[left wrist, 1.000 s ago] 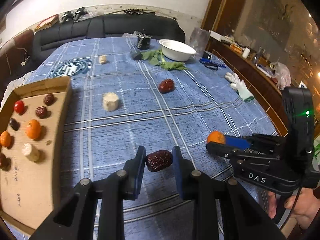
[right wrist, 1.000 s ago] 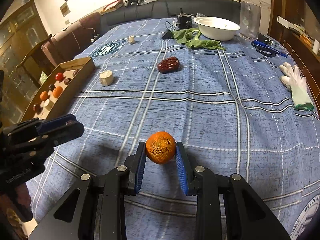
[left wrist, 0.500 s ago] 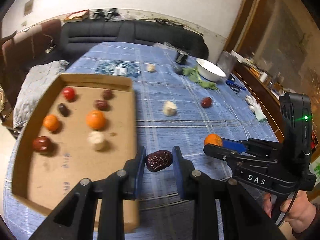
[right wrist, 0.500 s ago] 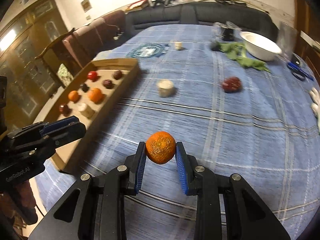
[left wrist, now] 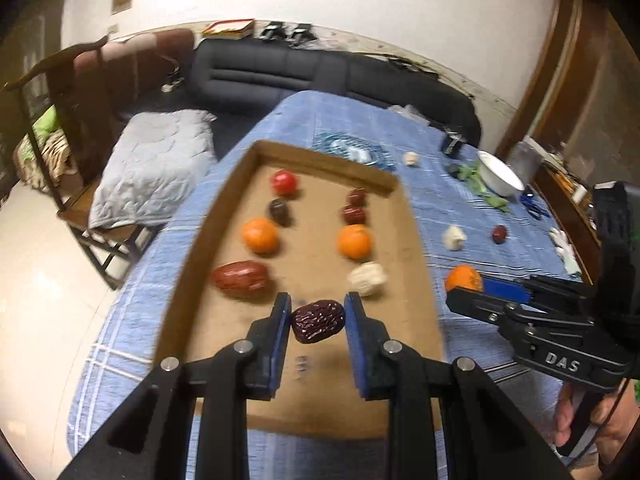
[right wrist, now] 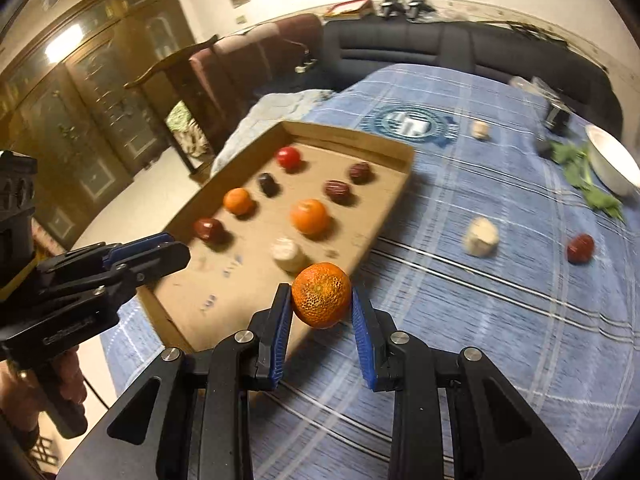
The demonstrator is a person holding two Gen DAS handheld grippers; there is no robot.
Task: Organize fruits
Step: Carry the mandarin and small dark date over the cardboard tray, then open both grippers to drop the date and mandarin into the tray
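Observation:
My left gripper [left wrist: 318,320] is shut on a dark wrinkled date [left wrist: 318,321] and hangs over the near part of the cardboard tray [left wrist: 416,264]. In the tray lie several fruits in two rows: a red tomato [left wrist: 284,182], dates, two oranges [left wrist: 260,234] and a pale chunk [left wrist: 367,278]. My right gripper [right wrist: 321,304] is shut on an orange [right wrist: 321,294], held above the tray's near right edge [right wrist: 384,220]. The right gripper [left wrist: 466,286] with its orange also shows at the right of the left wrist view.
On the blue checked tablecloth [right wrist: 500,300] outside the tray lie a pale chunk [right wrist: 481,236], a red date [right wrist: 580,248] and a smaller pale piece [right wrist: 480,129]. A white bowl [right wrist: 610,164] with green leaves stands far right. A chair with a grey cushion [left wrist: 152,168] stands beyond the table's left edge.
Both grippers have swung left with their fruit. The left one went from above the cloth to above the tray; the right one reached the tray's edge. Both grips are unchanged.

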